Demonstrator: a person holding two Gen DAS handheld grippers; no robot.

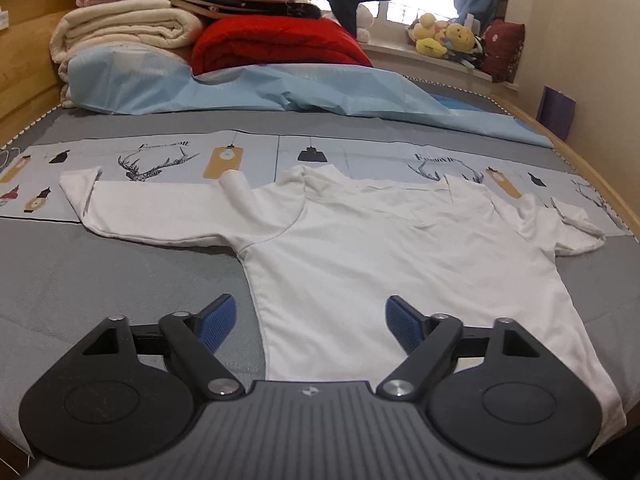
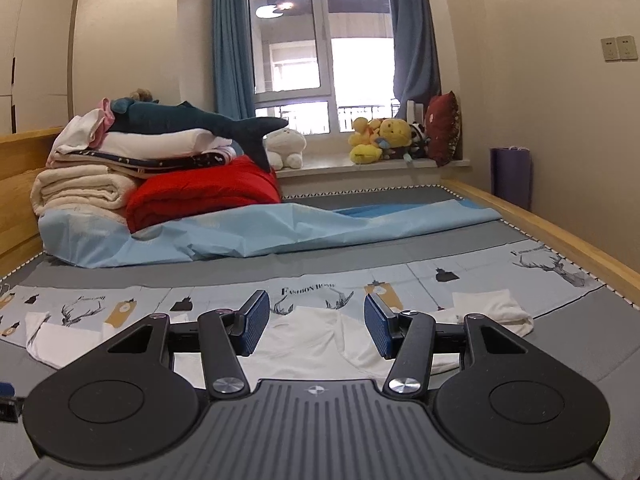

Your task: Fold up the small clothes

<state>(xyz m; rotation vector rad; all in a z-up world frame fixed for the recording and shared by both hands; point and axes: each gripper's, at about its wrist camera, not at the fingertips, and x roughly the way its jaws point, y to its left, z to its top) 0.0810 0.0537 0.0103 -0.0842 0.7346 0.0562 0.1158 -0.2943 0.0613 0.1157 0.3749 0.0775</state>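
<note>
Evidently the folding has not begun: the white T-shirt [image 1: 360, 240] lies spread flat on the grey bed [image 1: 120, 280], sleeves out to both sides, its collar toward the patterned strip [image 1: 168, 160] of cloth. The left gripper [image 1: 310, 320] hovers over the shirt's lower left edge, jaws released wide, nothing between them. The right gripper [image 2: 316, 320] hangs just short of the collar, jaws also apart and empty. The next move, I judge, calls for each gripper to come down onto a hem or sleeve edge and pinch a single layer, without bunching the bed cover beneath. The shirt's bottom hem is hidden behind the gripper bodies, and in the right view most of its body is covered too.
</note>
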